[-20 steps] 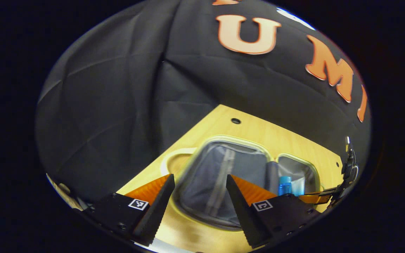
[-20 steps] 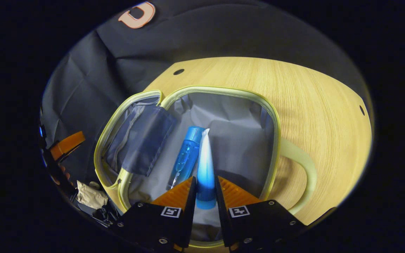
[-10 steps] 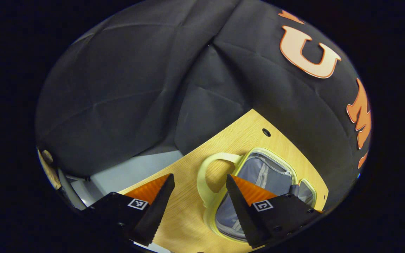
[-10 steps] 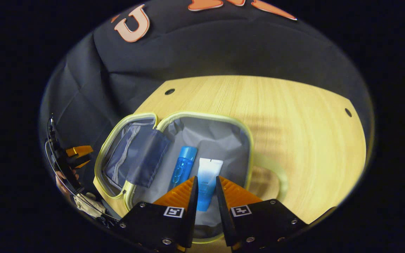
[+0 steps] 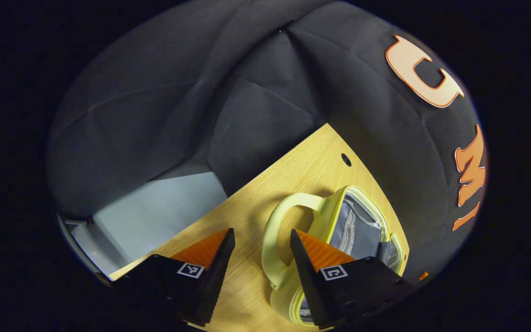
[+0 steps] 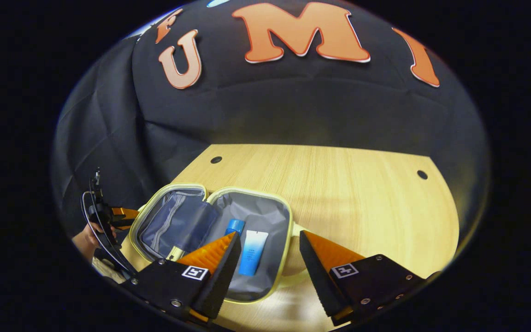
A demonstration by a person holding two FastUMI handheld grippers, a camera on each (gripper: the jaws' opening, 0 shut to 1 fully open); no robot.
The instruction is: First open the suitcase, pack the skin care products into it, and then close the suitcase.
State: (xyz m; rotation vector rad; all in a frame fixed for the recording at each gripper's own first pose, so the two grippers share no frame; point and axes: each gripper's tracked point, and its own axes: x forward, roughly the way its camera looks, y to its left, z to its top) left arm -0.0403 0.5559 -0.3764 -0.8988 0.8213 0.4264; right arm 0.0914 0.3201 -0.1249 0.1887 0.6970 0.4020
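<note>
Case open, both products inside, lid not yet shut.

The case (image 6: pixel 265 258) lies open at 7 o'clock on the table (image 6: pixel 362 193), with the bottle (image 6: pixel 234 226) and tube (image 6: pixel 251 252) side by side in its right half. The right gripper (image 6: pixel 265 267) hangs above them, fingers wide and empty. The left gripper (image 5: pixel 258 258), also wide and empty, sits by the handle (image 5: pixel 274 230). Risk, as I judge it: folding the lid could shift the light case, or the rim could catch a product.

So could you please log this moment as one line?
suitcase: open | tube, bottle: inside | left gripper: open | right gripper: open, empty
</note>
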